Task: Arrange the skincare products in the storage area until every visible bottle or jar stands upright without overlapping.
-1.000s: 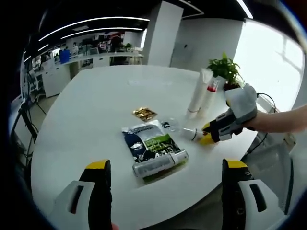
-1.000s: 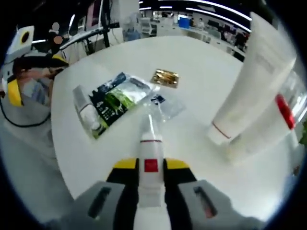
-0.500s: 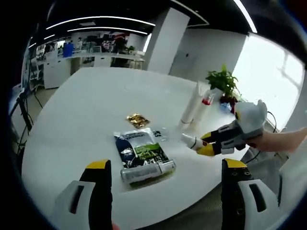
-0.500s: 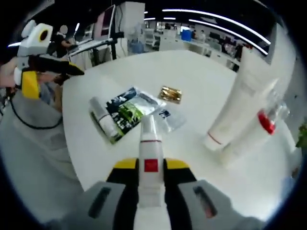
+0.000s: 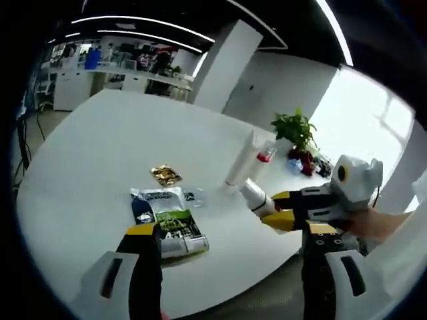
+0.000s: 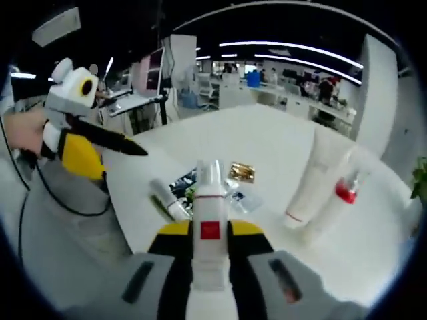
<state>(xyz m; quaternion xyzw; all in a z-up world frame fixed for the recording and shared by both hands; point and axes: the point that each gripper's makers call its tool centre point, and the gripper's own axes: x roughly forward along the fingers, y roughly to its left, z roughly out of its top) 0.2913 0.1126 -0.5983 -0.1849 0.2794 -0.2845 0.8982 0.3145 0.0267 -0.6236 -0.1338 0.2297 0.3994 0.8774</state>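
Right gripper view: right tool (image 6: 210,250) clamped on white bottle (image 6: 209,207), long axis forward, cap end away.

Smooth, matt white counter (image 5: 100,153). At its centre, a glossy, crinkled plastic pouch (image 5: 165,220); at 12 o'clock from it, a shiny gold foil sachet (image 5: 165,175). Two matt white plastic tubes (image 6: 313,177) stand. The right tool (image 6: 210,243) clamps a smooth white plastic bottle (image 6: 209,200).

Right claw (image 6: 209,250) clamped shut mid-air; left claw (image 5: 227,243) gapes wide, empty.
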